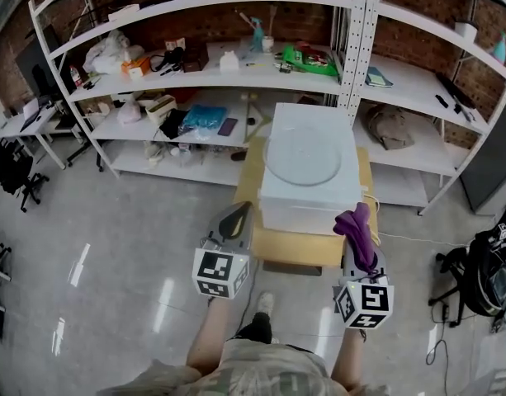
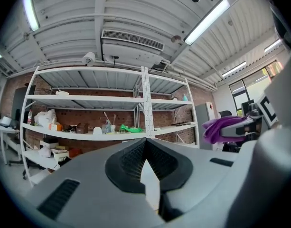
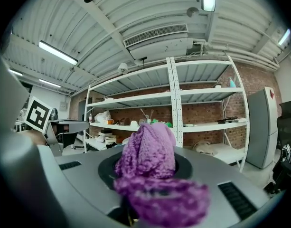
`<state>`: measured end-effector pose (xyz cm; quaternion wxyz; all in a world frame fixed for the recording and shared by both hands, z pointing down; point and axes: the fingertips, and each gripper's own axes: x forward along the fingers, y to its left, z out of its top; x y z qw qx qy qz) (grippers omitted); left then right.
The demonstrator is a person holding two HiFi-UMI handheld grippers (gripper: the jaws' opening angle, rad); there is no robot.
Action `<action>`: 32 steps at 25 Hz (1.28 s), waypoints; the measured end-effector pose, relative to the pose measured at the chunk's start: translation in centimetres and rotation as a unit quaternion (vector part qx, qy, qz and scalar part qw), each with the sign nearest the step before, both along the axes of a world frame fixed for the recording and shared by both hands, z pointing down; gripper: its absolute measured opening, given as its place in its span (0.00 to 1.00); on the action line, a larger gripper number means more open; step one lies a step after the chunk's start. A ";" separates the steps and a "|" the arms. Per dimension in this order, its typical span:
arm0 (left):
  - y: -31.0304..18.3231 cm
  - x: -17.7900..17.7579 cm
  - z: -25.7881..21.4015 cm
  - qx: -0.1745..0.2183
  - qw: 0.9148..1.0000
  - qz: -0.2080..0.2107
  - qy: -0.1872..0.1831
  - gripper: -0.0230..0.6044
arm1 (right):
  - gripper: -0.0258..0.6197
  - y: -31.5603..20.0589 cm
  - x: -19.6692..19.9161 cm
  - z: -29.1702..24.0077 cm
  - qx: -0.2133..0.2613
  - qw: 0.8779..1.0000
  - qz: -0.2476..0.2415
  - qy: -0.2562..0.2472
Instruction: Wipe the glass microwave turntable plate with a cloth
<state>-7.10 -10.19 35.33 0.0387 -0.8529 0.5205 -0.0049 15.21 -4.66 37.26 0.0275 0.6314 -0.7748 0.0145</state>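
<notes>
Cloth (image 3: 150, 163) pinched in right hand-held gripper (image 1: 357, 239), tilted upward.

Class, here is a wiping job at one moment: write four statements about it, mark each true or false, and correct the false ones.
1. The right claw is shut on a purple cloth. True.
2. The left claw grips the glass turntable plate. False: its jaws are together on nothing, and it is held in the air short of the plate.
3. The glass turntable plate lies flat on top of a white box. True.
4. The purple cloth is pressed onto the plate. False: it is held clear of the plate, by the near right corner of the white box.
</notes>
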 end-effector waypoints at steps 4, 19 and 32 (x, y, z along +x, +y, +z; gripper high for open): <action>-4.5 0.6 -0.5 0.007 1.000 0.004 -0.007 0.04 | 0.13 -4.2 1.7 -1.4 0.014 1.000 0.004 -0.025; -20.4 0.3 4.8 -0.075 0.997 0.007 -0.015 0.04 | 0.13 -18.8 -1.7 -3.8 0.024 0.999 -0.033 -0.002; -24.2 -0.1 9.4 -0.137 0.989 0.050 -0.009 0.04 | 0.13 -24.0 -3.5 -2.3 0.004 0.998 -0.058 0.001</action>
